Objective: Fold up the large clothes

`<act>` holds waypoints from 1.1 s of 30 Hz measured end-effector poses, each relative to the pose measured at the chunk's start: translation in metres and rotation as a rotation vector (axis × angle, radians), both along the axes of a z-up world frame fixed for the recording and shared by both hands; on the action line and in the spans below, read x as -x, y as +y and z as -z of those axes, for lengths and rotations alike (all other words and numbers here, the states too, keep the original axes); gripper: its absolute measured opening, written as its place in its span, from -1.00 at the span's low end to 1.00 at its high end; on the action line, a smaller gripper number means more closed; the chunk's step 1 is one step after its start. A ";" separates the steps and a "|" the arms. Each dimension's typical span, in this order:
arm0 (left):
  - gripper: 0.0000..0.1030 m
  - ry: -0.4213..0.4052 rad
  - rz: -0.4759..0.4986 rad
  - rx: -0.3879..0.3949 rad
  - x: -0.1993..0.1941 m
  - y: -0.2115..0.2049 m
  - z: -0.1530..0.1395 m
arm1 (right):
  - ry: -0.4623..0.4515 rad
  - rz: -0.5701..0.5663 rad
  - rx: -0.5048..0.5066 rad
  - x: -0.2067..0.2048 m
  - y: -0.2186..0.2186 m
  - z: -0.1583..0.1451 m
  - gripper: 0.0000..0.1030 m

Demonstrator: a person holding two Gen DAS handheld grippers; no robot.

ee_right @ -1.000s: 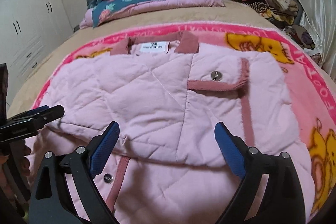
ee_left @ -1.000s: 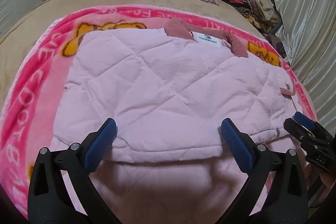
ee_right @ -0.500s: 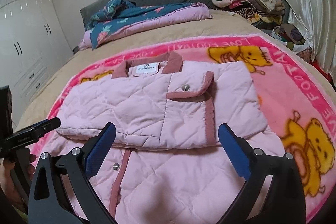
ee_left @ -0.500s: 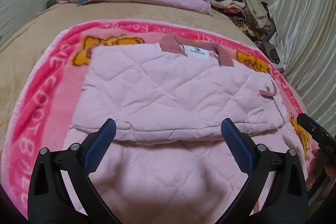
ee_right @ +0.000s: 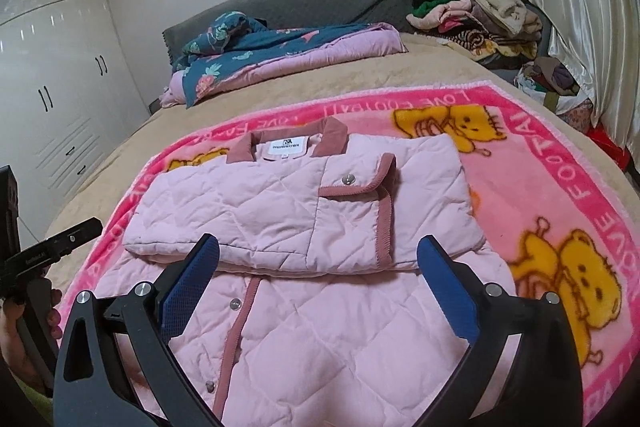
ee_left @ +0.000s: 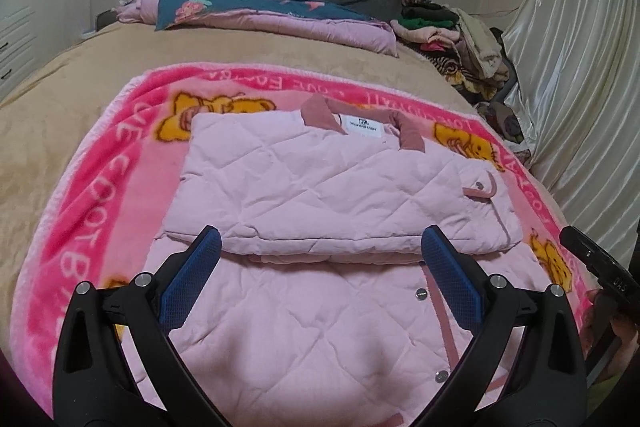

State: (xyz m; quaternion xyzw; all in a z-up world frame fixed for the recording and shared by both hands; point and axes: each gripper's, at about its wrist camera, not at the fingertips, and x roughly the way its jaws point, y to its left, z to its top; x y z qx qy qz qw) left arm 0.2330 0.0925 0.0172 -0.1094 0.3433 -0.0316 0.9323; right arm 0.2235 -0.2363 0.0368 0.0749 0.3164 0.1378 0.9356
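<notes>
The bed [ee_right: 340, 91] carries a pink blanket [ee_right: 540, 187], and on it, just ahead of your claws, lies the quilted pink jacket [ee_left: 320, 187]. I judge one fold done: the upper part lies doubled, while the lower panel under both claws is flat and unfolded. Your left claw [ee_left: 320, 269] and right claw [ee_right: 318, 269] both stand wide open, holding nothing.

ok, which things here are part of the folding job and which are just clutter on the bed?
In the job:
- pink quilted jacket, partly folded
- left gripper, open, empty
- right gripper, open, empty
- pink bear blanket under the jacket

Lying about:
- blue floral quilt
- clothes pile by the curtain
- grey headboard
- white wardrobe
</notes>
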 end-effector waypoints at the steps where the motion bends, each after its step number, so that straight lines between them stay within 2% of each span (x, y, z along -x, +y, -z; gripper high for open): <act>1: 0.82 -0.005 -0.007 0.007 0.003 0.001 -0.003 | -0.004 0.001 -0.001 0.002 -0.001 -0.001 0.91; 5: 0.82 -0.023 -0.016 0.030 0.016 0.003 -0.010 | -0.020 -0.001 -0.009 0.014 -0.007 -0.008 0.91; 33: 0.82 -0.086 -0.046 -0.016 0.085 -0.008 -0.045 | -0.099 -0.002 -0.037 0.085 -0.040 -0.042 0.91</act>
